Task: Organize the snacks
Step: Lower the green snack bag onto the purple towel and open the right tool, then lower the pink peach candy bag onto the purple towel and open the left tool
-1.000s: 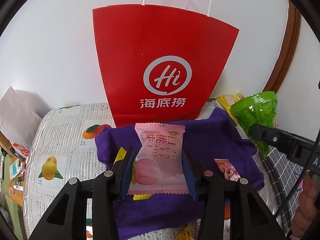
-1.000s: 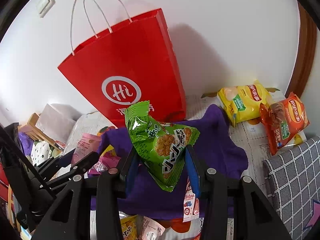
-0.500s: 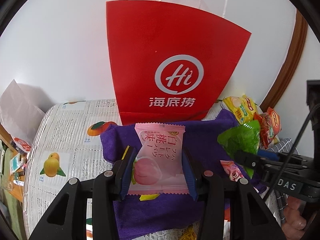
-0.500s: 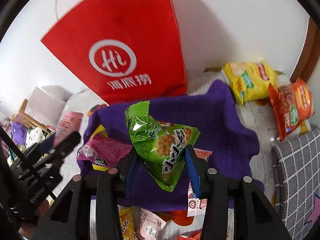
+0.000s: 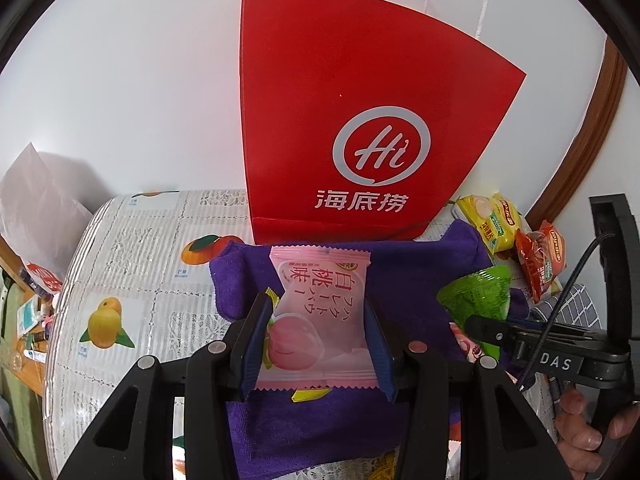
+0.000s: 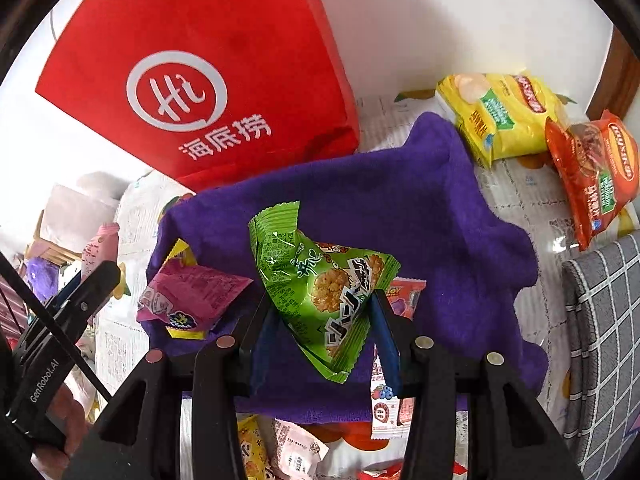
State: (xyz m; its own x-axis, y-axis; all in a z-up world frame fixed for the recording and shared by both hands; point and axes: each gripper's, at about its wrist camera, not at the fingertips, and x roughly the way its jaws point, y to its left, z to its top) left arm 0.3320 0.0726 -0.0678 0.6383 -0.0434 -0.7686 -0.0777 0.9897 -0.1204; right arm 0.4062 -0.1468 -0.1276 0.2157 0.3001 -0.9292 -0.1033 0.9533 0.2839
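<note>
My left gripper is shut on a pink peach-flavour snack packet, held upright above a purple cloth. My right gripper is shut on a green rice-cracker packet, low over the same purple cloth. The green packet and the right gripper also show at the right of the left wrist view. A magenta packet lies on the cloth's left side. The left gripper with its pink packet appears at the far left.
A tall red paper bag stands against the white wall behind the cloth. Yellow and orange chip bags lie at the back right. Several small packets lie at the cloth's near edge. A grey checked cushion sits right.
The right gripper has come down with the green packet, closer to the purple cloth, and tilted further downward. The left gripper has stayed nearly still with the pink packet.
</note>
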